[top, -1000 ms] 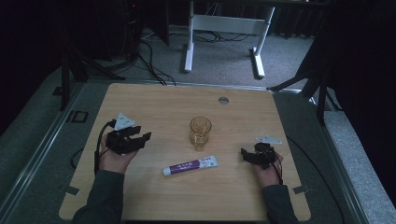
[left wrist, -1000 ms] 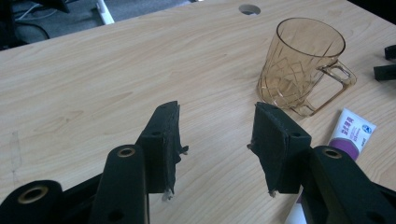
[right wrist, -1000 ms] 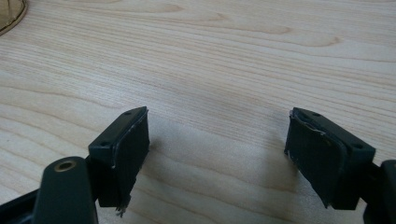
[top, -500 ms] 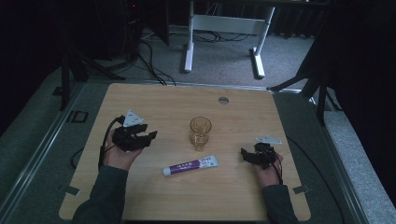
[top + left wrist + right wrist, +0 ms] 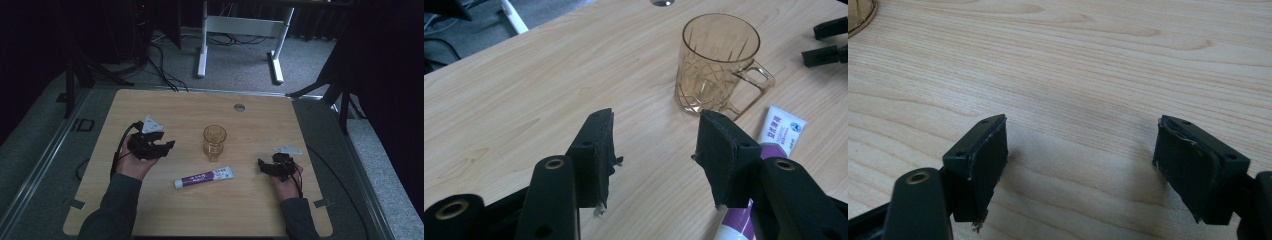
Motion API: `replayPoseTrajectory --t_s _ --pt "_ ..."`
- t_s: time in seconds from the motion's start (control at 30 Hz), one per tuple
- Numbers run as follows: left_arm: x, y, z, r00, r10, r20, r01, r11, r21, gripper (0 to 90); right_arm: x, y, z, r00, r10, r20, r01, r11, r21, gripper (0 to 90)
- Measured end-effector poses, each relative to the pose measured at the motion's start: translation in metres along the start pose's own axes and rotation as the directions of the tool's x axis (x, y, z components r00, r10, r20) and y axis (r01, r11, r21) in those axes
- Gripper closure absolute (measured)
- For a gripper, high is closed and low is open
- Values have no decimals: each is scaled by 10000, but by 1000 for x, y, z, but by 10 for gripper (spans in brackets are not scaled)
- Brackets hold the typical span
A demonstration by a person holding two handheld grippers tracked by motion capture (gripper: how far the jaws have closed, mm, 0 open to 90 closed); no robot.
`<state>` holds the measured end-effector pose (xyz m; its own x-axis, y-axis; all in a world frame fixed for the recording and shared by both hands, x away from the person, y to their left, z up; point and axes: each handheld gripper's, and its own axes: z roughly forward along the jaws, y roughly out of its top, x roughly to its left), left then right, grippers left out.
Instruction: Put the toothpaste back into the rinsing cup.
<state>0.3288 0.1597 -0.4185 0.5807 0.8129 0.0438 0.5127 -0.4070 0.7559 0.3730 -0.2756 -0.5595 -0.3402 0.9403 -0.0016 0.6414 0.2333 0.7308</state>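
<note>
While nothing is gripped yet, status is judged as early approach.
Left gripper (image 5: 159, 147): jaws wide, just been opening, nothing between; aimed at amber glass mug (image 5: 716, 62).
Right gripper (image 5: 267, 165): jaws wide, empty, near right edge of tabletop (image 5: 165, 107).
Mug: upright, mid-tabletop.
Toothpaste tube (image 5: 204, 177): lying flat just front of mug, untouched.
Left: grasp, any move.
Hidden: tube's cap end cut off behind the jaw in left gripper view; print unreadable.
</note>
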Motion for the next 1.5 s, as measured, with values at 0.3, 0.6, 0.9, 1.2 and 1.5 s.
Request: replayPoseTrajectory --t_s 0.3,0.6,0.9,1.2,1.5 --pt "-6 7 5 9995 285 152 -290 9991 309 513 0 0 0 10000 4 -1 -4 10000 0 213" --pt "-15 14 11 9972 671 324 -689 9958 607 517 0 0 0 10000 14 -5 -14 10000 3 213" --pt "-21 18 17 9947 906 478 -943 9922 815 519 0 0 0 10000 11 -4 -11 10000 5 213" --pt "-27 23 21 9902 1235 648 -1297 9864 1013 525 0 0 0 10000 12 -5 -12 10000 3 213" --pt "-33 26 26 9861 1452 806 -1537 9816 1133 525 0 0 0 10000 11 -6 -11 10000 11 213"
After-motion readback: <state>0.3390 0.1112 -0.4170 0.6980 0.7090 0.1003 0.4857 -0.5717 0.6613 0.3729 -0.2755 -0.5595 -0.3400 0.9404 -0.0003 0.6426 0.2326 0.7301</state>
